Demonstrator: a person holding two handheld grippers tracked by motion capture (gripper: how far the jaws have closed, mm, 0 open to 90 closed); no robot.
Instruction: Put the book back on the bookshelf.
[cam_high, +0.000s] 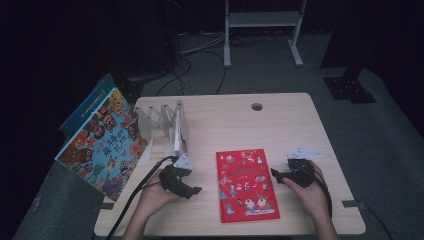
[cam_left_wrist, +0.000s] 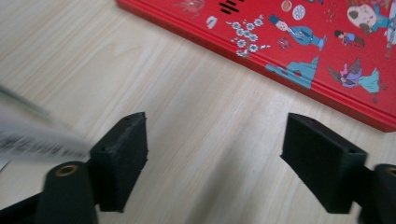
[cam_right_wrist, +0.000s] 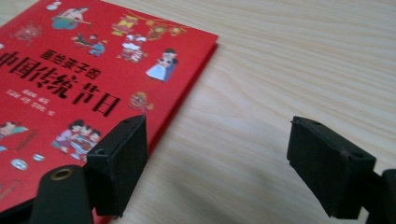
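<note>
Red is the colour of the book (cam_high: 247, 184) lying flat and closed on the pale wooden table (cam_high: 290, 120), near you and a little right of the middle, with its spine side to the left and its painted cover of small figures facing up. Your left gripper (cam_high: 195, 190) rests low over the table just left of the book, its jaws spread wide and holding nothing; in the left gripper view (cam_left_wrist: 215, 163) you see bare wood between the two black jaws and the book's red edge (cam_left_wrist: 299, 46) lying just beyond them, not touched. Your right gripper (cam_high: 275, 174) sits just to the right of the book, pointing toward its right edge. Its jaws are also spread apart and empty; in the right gripper view (cam_right_wrist: 217, 168) one jaw stands in front of the book's cover (cam_right_wrist: 70, 84) near the corner, the other over bare table, and you cannot tell whether that jaw touches the cover. Your hands hold both grippers from the near edge of the table.

At the far left of the table stands a clear rack (cam_high: 167, 125) of upright dividers. A large picture book (cam_high: 102, 145) with a bright, crowded cover leans tilted off the left side of the table, with a blue book (cam_high: 87, 102) behind it.
</note>
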